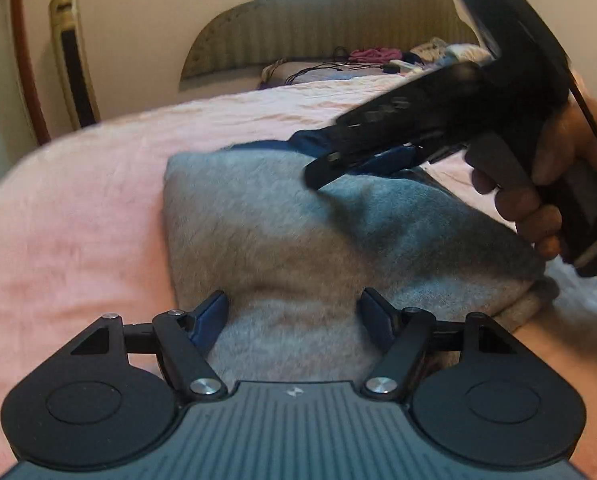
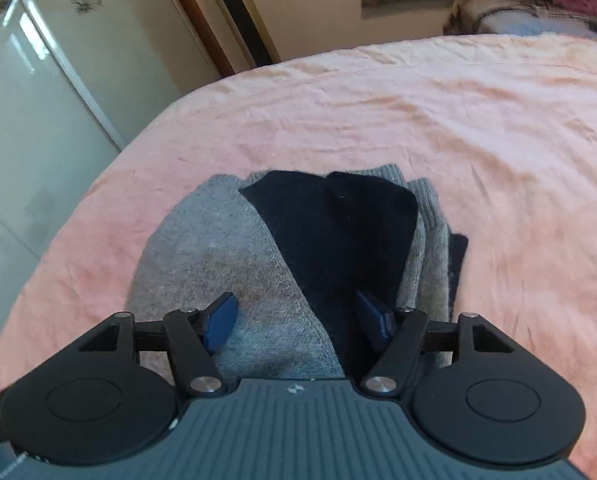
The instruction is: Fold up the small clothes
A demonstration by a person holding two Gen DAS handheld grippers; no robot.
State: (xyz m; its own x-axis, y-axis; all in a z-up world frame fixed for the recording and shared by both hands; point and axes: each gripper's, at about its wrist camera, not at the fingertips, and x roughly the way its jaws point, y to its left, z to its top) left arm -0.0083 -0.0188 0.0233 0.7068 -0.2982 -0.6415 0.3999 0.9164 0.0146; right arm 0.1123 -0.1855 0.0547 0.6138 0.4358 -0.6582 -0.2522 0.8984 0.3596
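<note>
Pink bedsheet [image 2: 418, 112] covers the whole work surface, wrinkled, running back to a padded striped headboard [image 1: 322, 28] at 12 o'clock in the left wrist view. Loose items lie at the head of the bed: a magenta cloth [image 1: 374, 54], dark cables [image 1: 330, 65], and other small things too blurred to name. No basket, box or other container shows in either view; the clothing lies directly on the sheet.

Grey garment [image 1: 298, 232], fuzzy knit, lies folded at mid-frame on the sheet, its left edge straight, its right end rolled thick at 3 o'clock. A navy garment [image 2: 338, 240] lies on top of the grey one in the right wrist view, folded into a tapered wedge, with grey ribbed layers stacked at its right side.

Left gripper [image 1: 292, 316]: jaws spread wide, blue pads either side of the near edge of the grey knit, nothing clamped between them.

Right gripper [image 2: 296, 322]: jaws released, pads apart; grey fabric under the left pad, navy under the right. From the left wrist view it enters from 2 o'clock, tips low over the far part of the grey garment; contact cannot be told through the blur. Right hand [image 1: 538, 184] wraps the handle.

White glossy wardrobe door [image 2: 30, 120] at 9 o'clock.
</note>
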